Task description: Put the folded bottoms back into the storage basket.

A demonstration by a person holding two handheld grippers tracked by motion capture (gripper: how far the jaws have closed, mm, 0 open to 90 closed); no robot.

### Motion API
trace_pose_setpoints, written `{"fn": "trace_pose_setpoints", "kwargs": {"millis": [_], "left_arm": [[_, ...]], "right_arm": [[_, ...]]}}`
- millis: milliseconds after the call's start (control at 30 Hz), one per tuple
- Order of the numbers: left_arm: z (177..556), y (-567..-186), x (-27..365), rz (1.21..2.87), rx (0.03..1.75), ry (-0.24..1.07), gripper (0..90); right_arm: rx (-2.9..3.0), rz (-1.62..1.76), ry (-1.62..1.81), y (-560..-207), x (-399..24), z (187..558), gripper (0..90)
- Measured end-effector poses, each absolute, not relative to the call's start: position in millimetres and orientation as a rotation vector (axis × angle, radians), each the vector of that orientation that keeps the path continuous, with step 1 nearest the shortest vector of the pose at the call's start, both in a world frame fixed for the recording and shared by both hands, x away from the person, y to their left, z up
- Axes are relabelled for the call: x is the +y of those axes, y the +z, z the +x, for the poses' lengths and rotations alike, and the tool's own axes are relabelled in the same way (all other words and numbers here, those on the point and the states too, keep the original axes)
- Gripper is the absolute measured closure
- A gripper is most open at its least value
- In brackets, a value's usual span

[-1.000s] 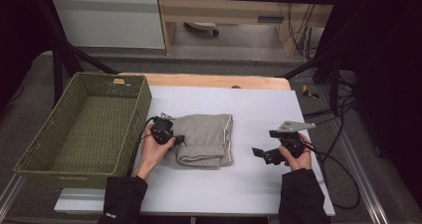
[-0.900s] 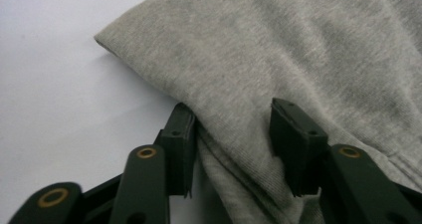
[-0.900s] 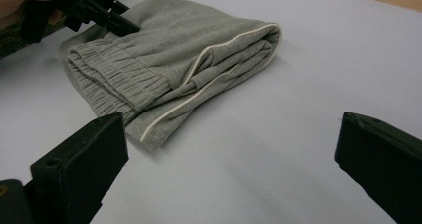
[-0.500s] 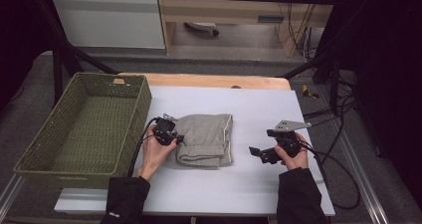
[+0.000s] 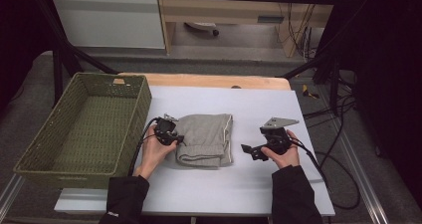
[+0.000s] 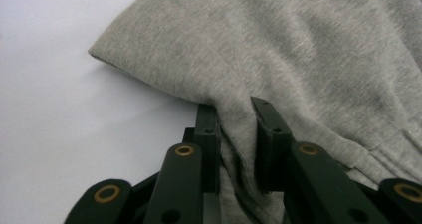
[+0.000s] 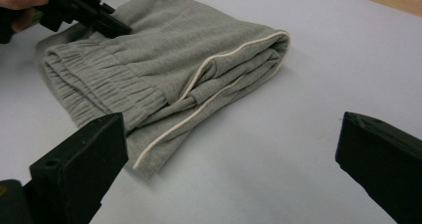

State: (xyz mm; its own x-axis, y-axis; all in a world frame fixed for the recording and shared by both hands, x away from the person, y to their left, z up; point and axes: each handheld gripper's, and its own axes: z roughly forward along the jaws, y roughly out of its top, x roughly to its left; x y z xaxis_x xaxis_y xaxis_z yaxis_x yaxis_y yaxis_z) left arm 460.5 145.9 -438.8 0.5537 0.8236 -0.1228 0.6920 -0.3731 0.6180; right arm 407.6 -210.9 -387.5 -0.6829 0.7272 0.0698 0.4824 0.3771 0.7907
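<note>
A folded grey garment [image 5: 205, 139] with a pale piped edge and a gathered waistband lies at the middle of the white table [image 5: 239, 194]. My left gripper [image 5: 178, 140] is at its left edge. In the left gripper view the jaws have just been closing, and my left gripper [image 6: 234, 109] now pinches a fold of the grey cloth [image 6: 298, 50] between them. My right gripper [image 5: 249, 152] hovers just right of the garment, jaws wide apart. The right gripper view has the garment [image 7: 174, 69] ahead of my open right gripper [image 7: 229, 159], with the left gripper [image 7: 114, 27] on its far corner.
A green woven basket [image 5: 30, 162] stands on the table's left side, close to the left hand. A wooden strip [image 5: 209, 80] runs along the table's back edge. Cables [image 5: 343, 184] trail off the right side onto the floor.
The right gripper has moved left, closer to the garment's right edge. The left hand has kept its place at the garment's left edge.
</note>
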Motion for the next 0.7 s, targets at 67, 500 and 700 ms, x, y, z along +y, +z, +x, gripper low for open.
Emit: {"fn": "trace_pose_setpoints", "kwargs": {"millis": [67, 500, 700], "left_arm": [[460.8, -438.8, 146.1, 2.166, 1.207, 0.27, 74.8], [462.1, -439.1, 146.9, 2.164, 1.204, 0.256, 74.6], [462.9, -438.5, 146.9, 2.172, 1.205, 0.25, 74.6]], "right_arm": [[2.349, 1.083, 1.182, -389.0, -205.6, 411.2, 0.6], [2.32, 1.199, 1.085, -406.0, -169.6, 443.7, 1.1], [2.295, 1.225, 1.076, -409.3, -159.4, 455.3, 3.3]]}}
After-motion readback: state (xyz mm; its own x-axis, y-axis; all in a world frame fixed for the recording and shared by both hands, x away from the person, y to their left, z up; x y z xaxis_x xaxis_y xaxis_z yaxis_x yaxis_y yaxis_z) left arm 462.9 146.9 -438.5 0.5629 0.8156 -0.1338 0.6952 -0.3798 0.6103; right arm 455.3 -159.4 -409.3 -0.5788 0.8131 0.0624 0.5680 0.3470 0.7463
